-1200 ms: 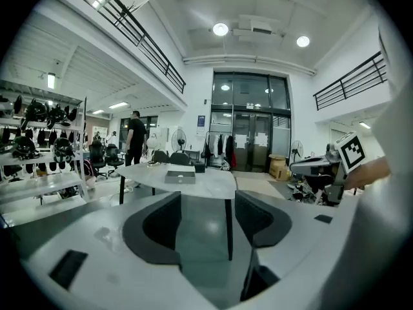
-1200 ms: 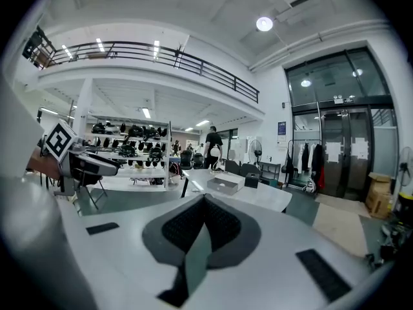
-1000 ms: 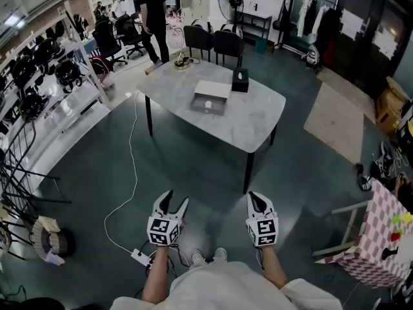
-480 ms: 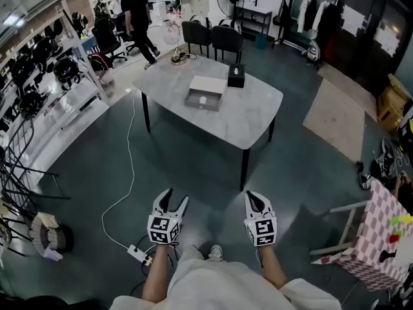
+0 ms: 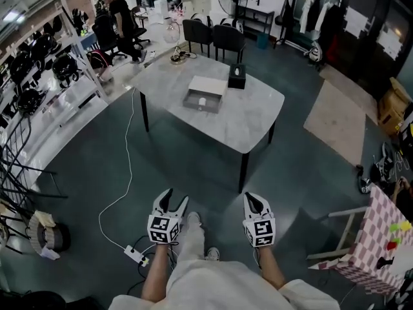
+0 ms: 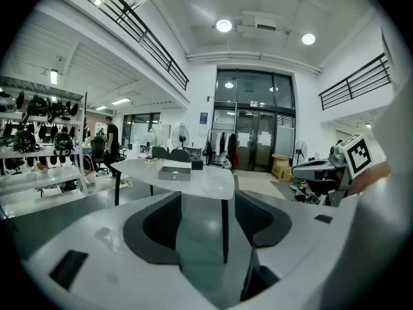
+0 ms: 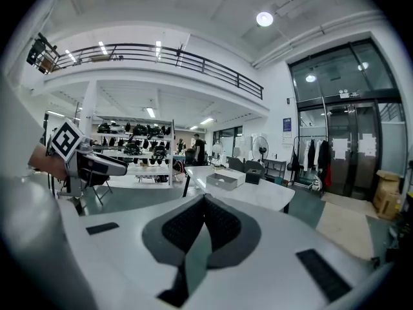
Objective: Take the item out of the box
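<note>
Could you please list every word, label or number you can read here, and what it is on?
Nothing here reads as text.
Markers on the left gripper and right gripper: square coded patterns, no letters.
Blue wall sign: too small to read.
Box on the table: no print visible.

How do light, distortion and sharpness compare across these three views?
Head view: evenly lit, sharp, straight lines bowed toward the edges. Left gripper view: heavy fisheye with black corners, ceiling lamps blown out, the left hand-held gripper soft up close. Right gripper view: same fisheye, balcony railing curved.
</note>
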`<action>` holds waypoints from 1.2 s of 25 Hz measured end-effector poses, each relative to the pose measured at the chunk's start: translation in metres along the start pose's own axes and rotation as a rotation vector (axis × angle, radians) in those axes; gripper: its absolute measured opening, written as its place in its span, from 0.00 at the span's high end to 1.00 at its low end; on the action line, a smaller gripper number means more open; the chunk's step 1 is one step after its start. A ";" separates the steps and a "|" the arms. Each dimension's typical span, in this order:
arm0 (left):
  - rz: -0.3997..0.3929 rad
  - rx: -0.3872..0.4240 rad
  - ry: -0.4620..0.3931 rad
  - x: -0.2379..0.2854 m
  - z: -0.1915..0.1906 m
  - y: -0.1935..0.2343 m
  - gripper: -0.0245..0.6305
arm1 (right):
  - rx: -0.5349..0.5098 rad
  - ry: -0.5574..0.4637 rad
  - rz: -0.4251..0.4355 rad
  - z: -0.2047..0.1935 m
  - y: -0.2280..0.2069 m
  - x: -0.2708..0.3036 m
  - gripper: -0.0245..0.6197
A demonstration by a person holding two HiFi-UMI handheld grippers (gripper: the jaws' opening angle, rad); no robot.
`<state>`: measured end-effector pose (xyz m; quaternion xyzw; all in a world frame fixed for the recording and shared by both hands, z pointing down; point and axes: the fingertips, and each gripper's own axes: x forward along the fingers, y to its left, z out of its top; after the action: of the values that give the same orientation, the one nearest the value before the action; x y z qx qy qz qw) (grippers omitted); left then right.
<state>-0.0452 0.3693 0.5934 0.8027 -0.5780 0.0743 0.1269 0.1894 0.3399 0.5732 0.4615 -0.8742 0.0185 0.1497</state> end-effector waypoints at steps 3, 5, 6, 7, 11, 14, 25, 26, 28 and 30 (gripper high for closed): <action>-0.001 -0.010 0.001 0.011 0.001 0.008 0.60 | -0.001 0.006 0.002 0.000 -0.002 0.014 0.96; -0.003 -0.012 0.002 0.021 0.001 0.015 0.60 | -0.004 0.012 0.002 0.001 -0.005 0.025 0.96; -0.006 -0.013 0.002 0.027 0.002 0.019 0.60 | -0.005 0.014 0.002 0.002 -0.006 0.032 0.96; -0.009 -0.015 0.001 0.033 0.004 0.022 0.60 | -0.008 0.016 0.001 0.004 -0.008 0.039 0.96; -0.018 -0.020 -0.001 0.061 0.009 0.041 0.60 | -0.015 0.023 -0.001 0.011 -0.017 0.069 0.96; -0.022 -0.022 0.000 0.084 0.014 0.058 0.60 | -0.020 0.027 -0.002 0.015 -0.024 0.094 0.96; -0.068 -0.011 -0.004 0.165 0.056 0.115 0.60 | -0.025 0.033 -0.038 0.051 -0.054 0.181 0.96; -0.073 -0.010 -0.004 0.173 0.061 0.120 0.60 | -0.024 0.032 -0.044 0.056 -0.058 0.188 0.96; -0.084 -0.006 -0.006 0.187 0.069 0.129 0.60 | -0.022 0.028 -0.056 0.064 -0.066 0.202 0.96; -0.098 0.001 -0.008 0.201 0.077 0.138 0.60 | -0.021 0.026 -0.071 0.070 -0.073 0.215 0.96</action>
<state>-0.1129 0.1226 0.5893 0.8303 -0.5385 0.0650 0.1277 0.1174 0.1137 0.5587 0.4903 -0.8555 0.0101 0.1662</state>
